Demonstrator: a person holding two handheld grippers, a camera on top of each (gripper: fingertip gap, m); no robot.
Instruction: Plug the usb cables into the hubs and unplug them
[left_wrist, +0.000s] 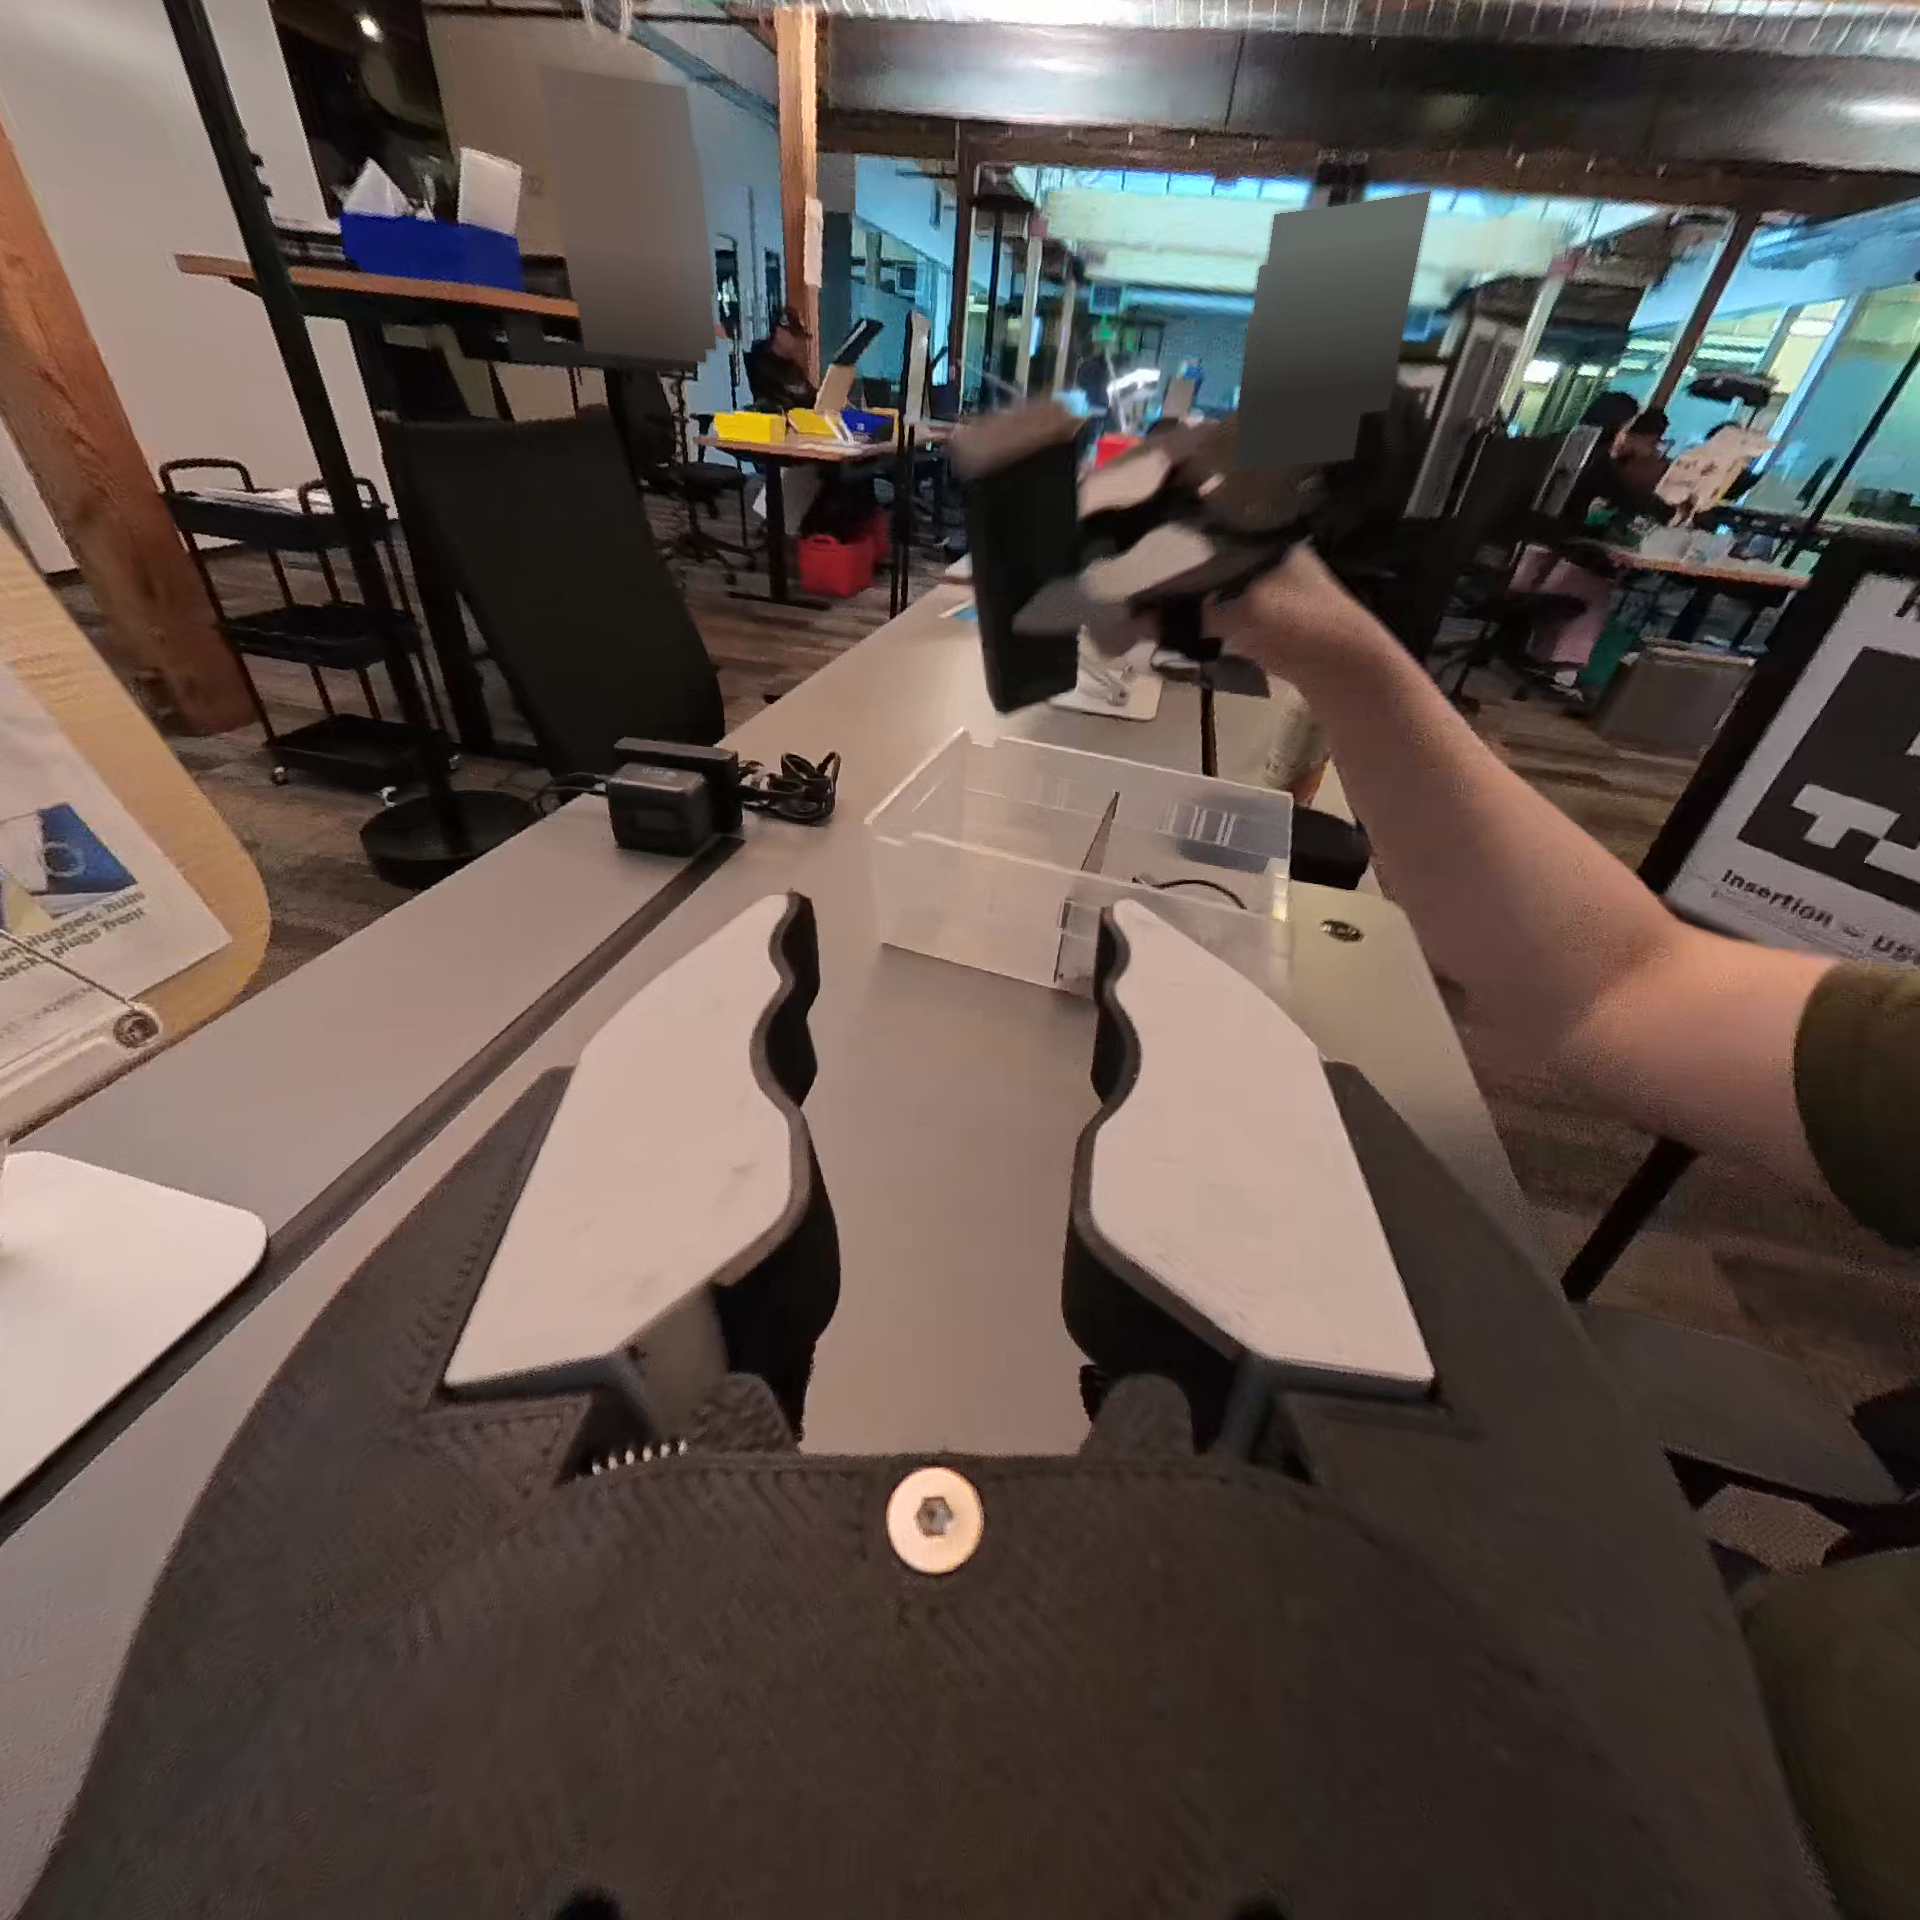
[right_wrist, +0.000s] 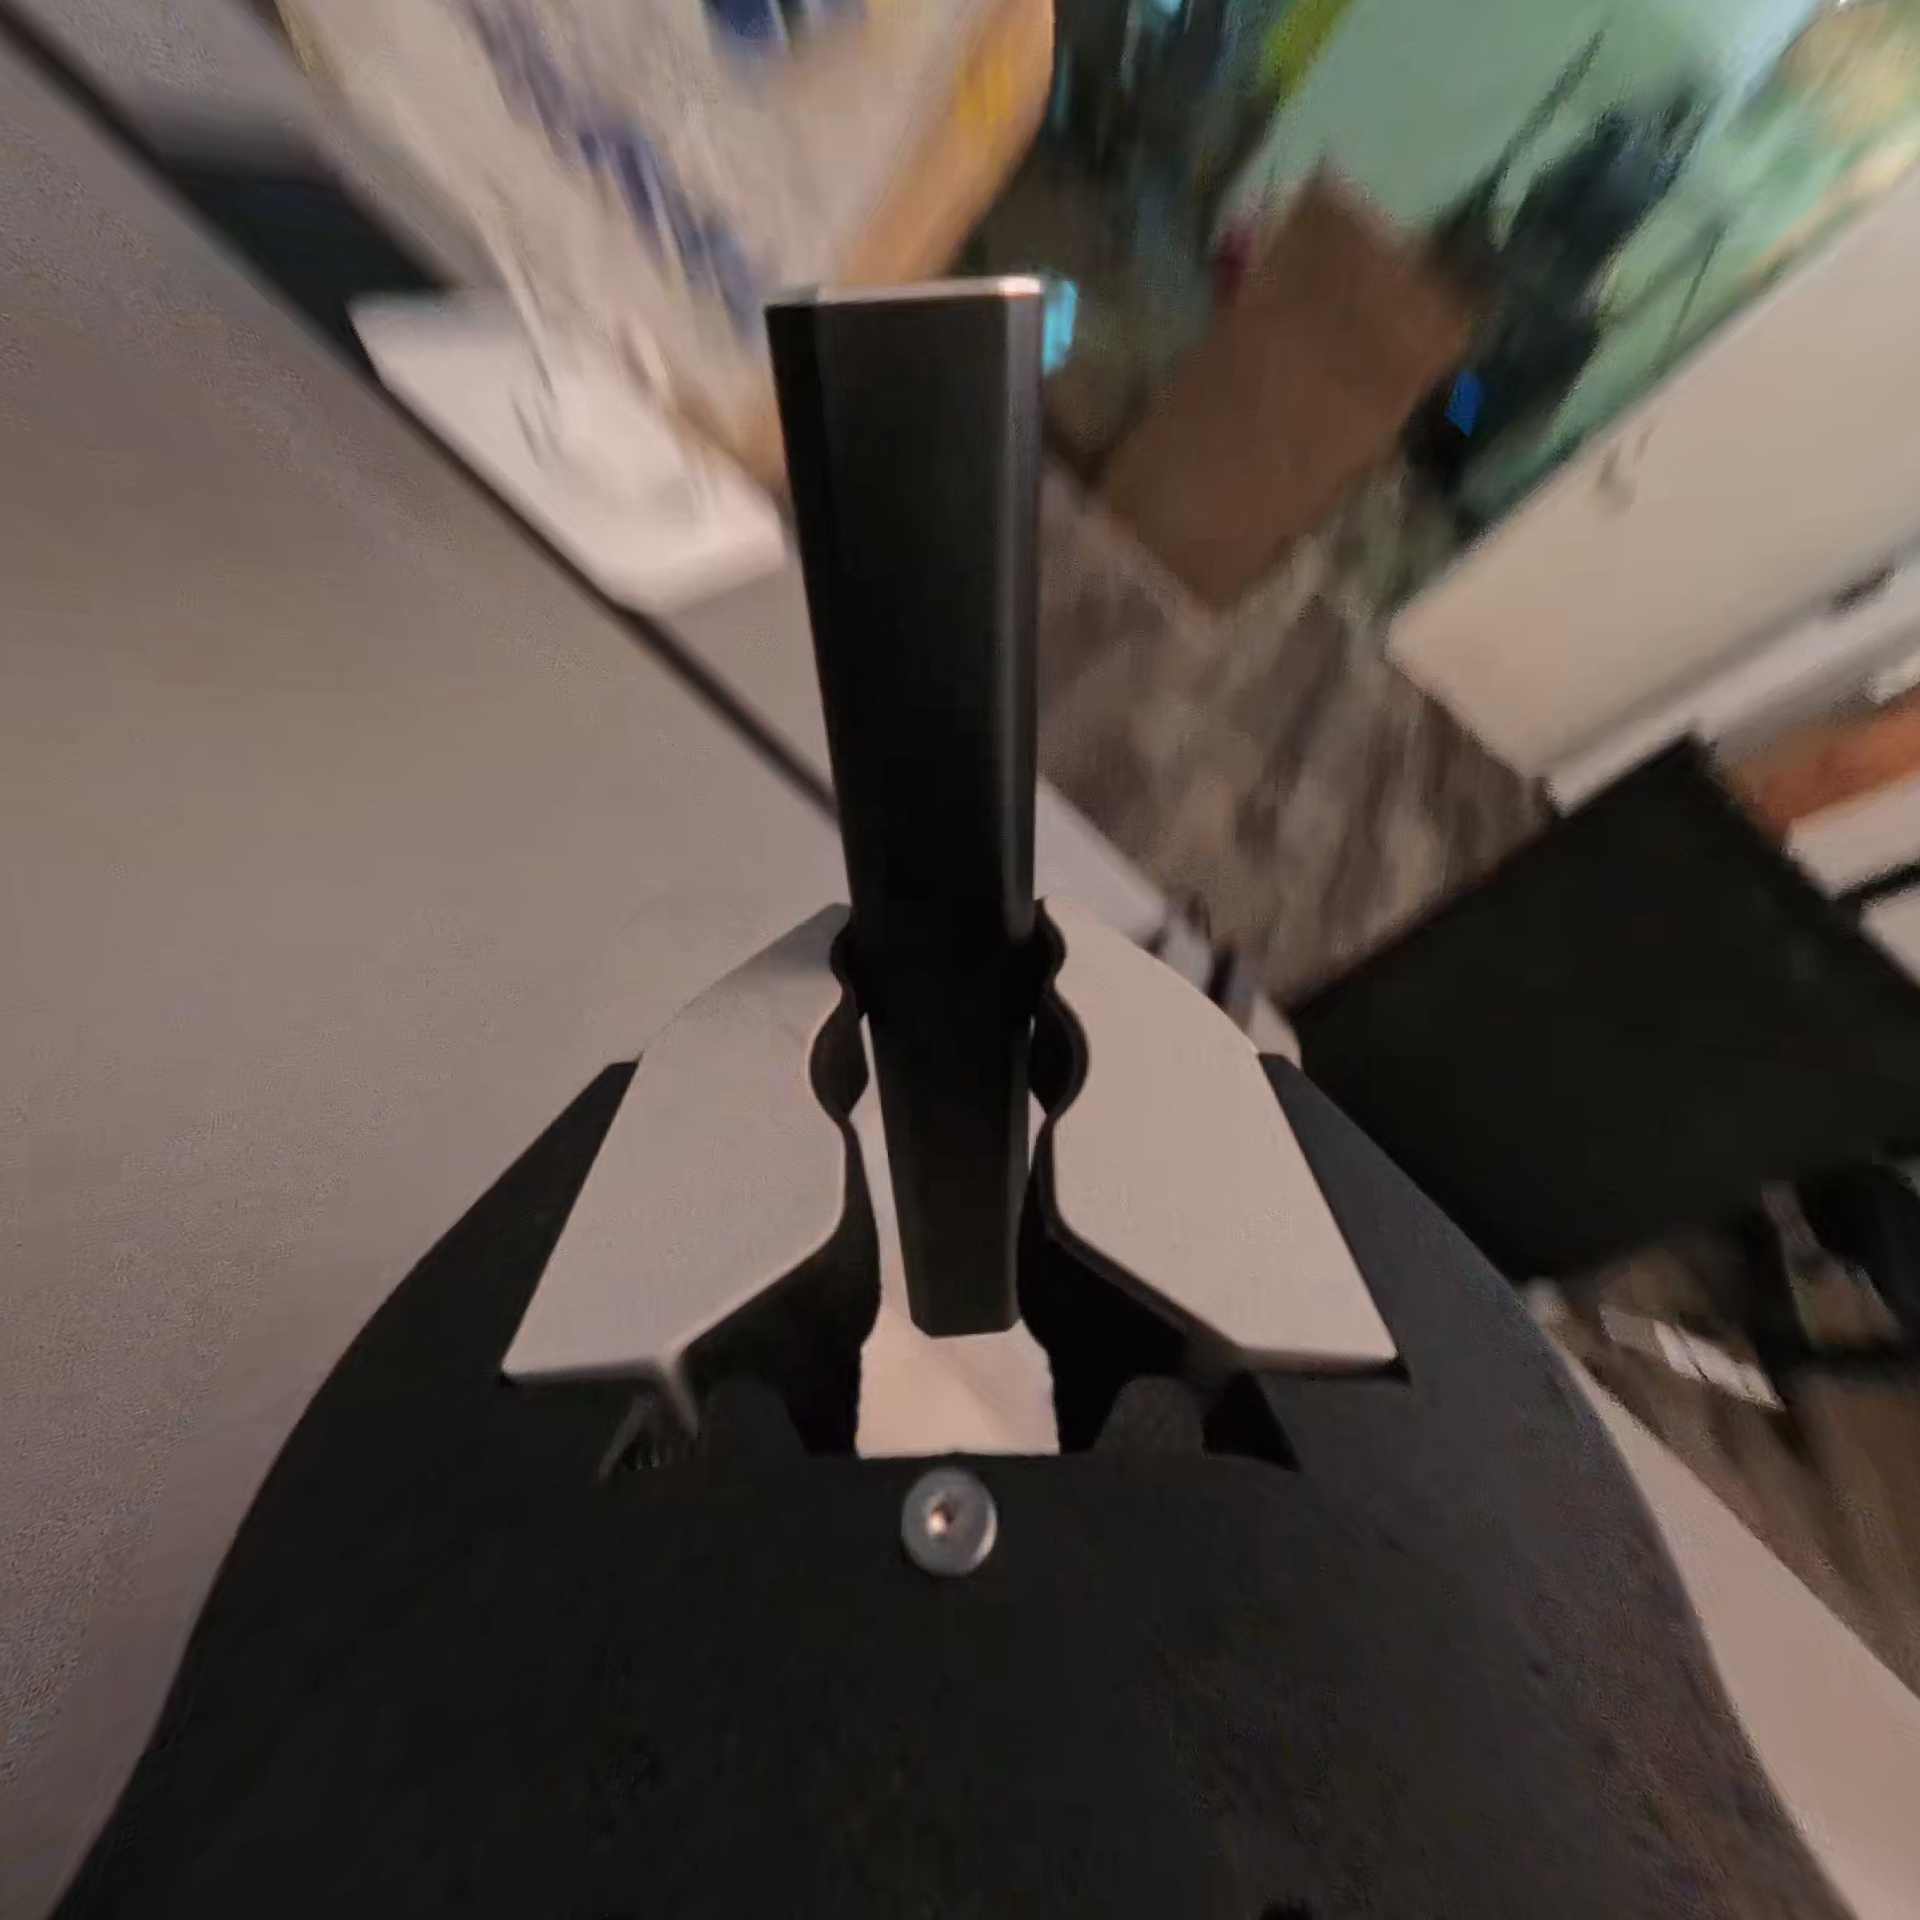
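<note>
My right gripper (right_wrist: 940, 945) is shut on a long dark hub (right_wrist: 914, 675) that sticks out past its fingertips. In the left wrist view that gripper (left_wrist: 1070, 582) holds the hub (left_wrist: 1023, 561) in the air above and beyond a clear plastic box (left_wrist: 1081, 862), with a bare forearm (left_wrist: 1507, 883) behind it. My left gripper (left_wrist: 951, 945) is open and empty, low over the grey table (left_wrist: 520, 987), just short of the box. A second black hub (left_wrist: 670, 805) with coiled black cables (left_wrist: 795, 784) lies on the table to the far left. The right wrist view is blurred by motion.
The clear box holds a dark item (left_wrist: 1221, 831) and a thin black cable (left_wrist: 1195, 888). A white stand base (left_wrist: 94, 1278) and a printed sheet (left_wrist: 73, 904) are at the left. A sign board (left_wrist: 1829, 790) stands at the right. Chairs, carts and people fill the room behind. About 30 centimetres separates my left fingertips from my right.
</note>
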